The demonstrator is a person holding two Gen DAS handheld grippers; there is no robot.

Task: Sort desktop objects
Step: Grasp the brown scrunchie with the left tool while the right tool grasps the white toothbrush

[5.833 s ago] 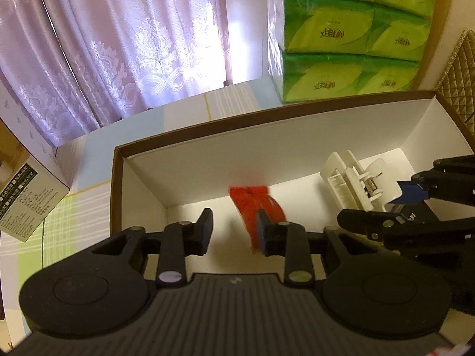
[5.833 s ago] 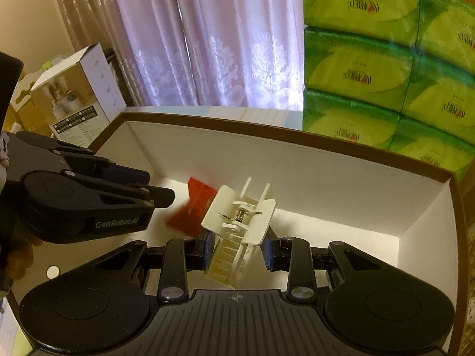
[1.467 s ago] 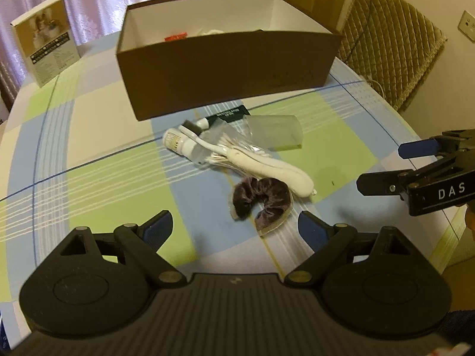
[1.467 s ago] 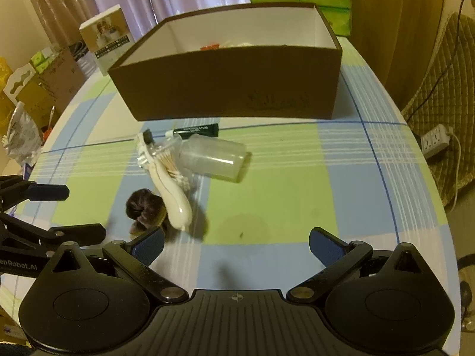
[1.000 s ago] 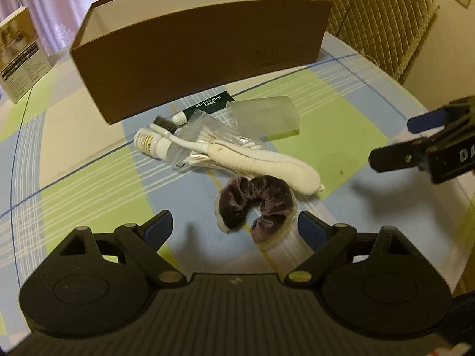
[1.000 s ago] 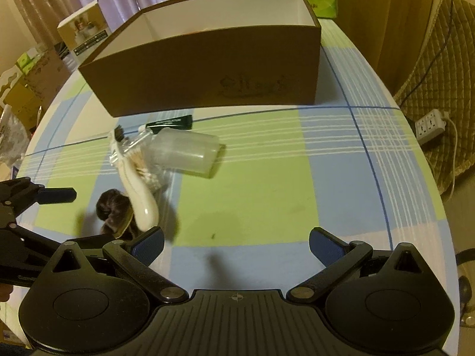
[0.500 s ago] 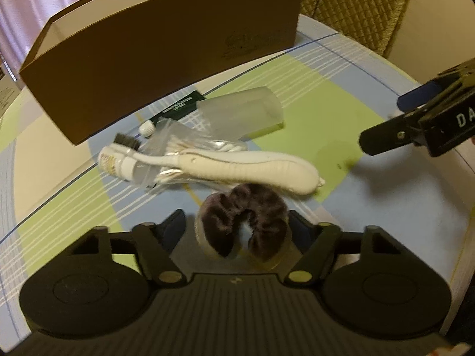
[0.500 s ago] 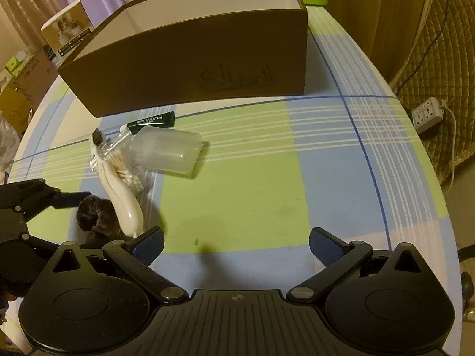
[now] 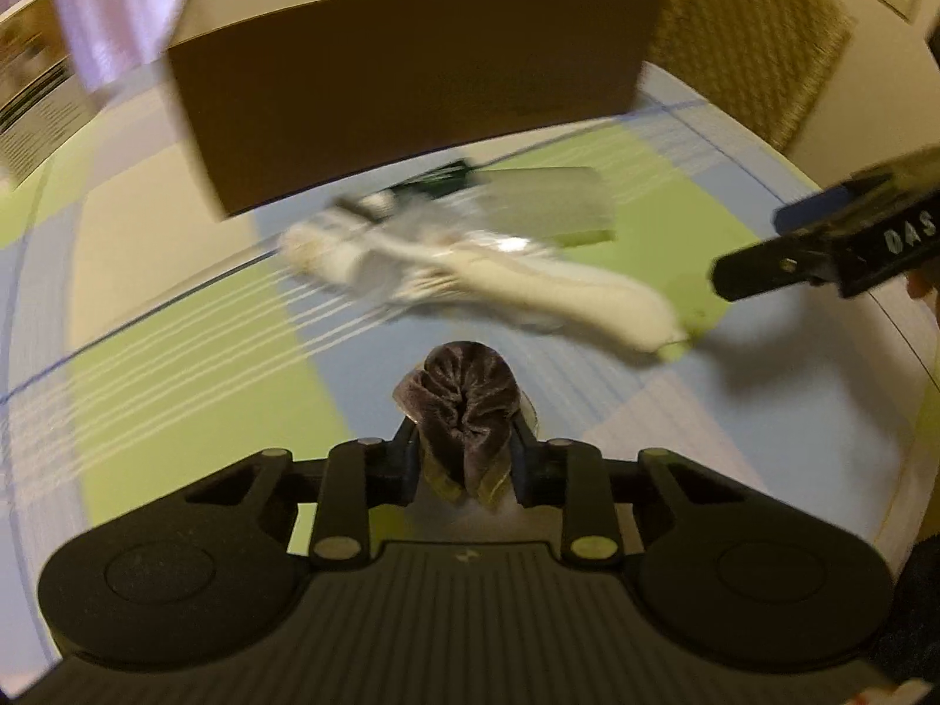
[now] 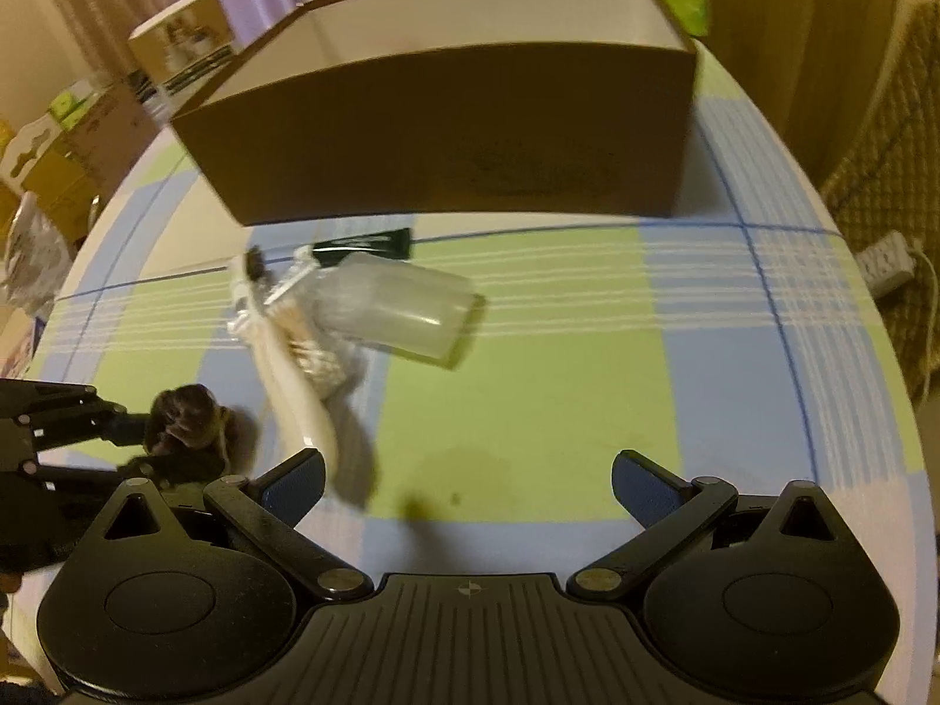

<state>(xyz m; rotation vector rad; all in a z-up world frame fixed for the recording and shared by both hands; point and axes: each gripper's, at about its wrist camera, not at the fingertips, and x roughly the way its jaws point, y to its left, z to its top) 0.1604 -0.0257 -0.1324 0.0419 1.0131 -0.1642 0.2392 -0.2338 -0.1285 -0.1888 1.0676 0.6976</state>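
Observation:
My left gripper is shut on a dark purple velvet scrunchie, squeezed between its fingers just above the tablecloth; the scrunchie also shows in the right wrist view at the left gripper's tips. Beyond it lie a white electric toothbrush, a clear bag of cotton swabs, a frosted plastic cup on its side and a dark green tube. The brown cardboard box stands behind them. My right gripper is open over bare cloth, right of the toothbrush.
A checked green, blue and white tablecloth covers the round table. A small printed carton stands at the back left. A quilted chair and a power strip lie off the table's right edge.
My left gripper has closed on the scrunchie and lifted it slightly off the cloth. The right gripper stays open and has drifted a little closer to the items.

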